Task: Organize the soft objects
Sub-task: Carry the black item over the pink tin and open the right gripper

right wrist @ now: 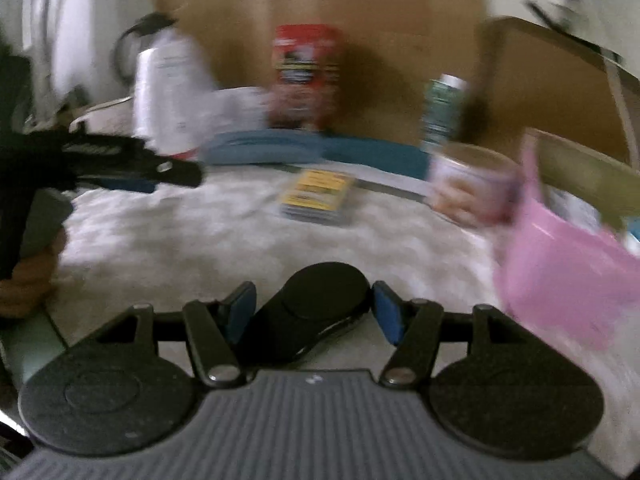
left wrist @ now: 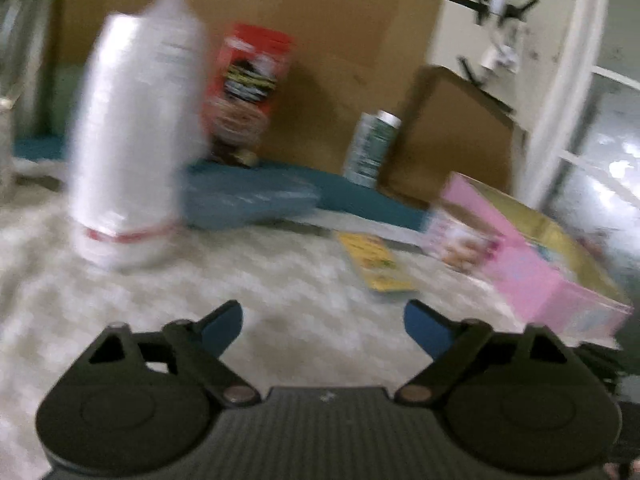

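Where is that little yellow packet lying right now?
The yellow packet lies flat on the pale fluffy cover, mid-scene in both views, in front of the red canister and left of the pink box.

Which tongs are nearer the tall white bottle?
Left. The left tongs reach beside the white bottle, empty; the right tongs, around a black object, sit further back.

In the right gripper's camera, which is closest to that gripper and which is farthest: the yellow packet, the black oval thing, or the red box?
1. Black oval thing, between the right gripper fingers.
2. Yellow packet, flat, mid-surface.
3. Red box, upright at the back.
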The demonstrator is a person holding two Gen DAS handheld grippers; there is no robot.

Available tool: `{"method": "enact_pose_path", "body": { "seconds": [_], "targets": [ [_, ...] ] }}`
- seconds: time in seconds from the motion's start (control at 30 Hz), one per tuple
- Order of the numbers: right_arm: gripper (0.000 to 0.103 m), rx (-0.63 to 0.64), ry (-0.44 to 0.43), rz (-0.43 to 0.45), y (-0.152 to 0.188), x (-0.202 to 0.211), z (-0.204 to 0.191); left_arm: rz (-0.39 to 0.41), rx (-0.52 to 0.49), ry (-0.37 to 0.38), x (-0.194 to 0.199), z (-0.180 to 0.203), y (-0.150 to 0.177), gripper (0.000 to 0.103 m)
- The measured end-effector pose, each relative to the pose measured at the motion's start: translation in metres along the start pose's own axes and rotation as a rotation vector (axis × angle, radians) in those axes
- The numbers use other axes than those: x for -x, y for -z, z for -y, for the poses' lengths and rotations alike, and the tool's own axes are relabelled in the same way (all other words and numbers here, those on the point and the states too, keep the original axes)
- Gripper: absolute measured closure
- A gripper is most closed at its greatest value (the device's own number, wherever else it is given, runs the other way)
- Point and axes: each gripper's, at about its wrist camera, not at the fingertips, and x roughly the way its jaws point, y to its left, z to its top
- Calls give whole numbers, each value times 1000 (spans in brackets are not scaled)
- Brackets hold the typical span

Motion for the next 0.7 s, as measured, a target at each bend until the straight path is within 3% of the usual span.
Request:
{"method": "enact_pose_path", "body": {
  "seconds": [0.07,0.13,0.27,0.33,0.43,0.57,0.7],
  "targets": [
    [37,-16,55,17,7,8,6,-39,0,84,-5,18,3,20],
    [28,-35,98,31,14,15,12,-76,-42,141,-12,41,4,23],
    [28,-50,95,34,24,22,17,-168,-92,231,-30,81,10,28],
    [35,-47,84,44,31,24,15,-239,-112,259,-41,98,18,31],
    [60,-33,55,68,37,33,10,-264,-168,248,-50,119,27,33],
    [60,-32,67,90,44,44,14,-307,-204,293,-60,143,32,44],
    [60,-68,118,125,53,56,27,-321,-240,316,-66,170,37,48]
  ]
}}
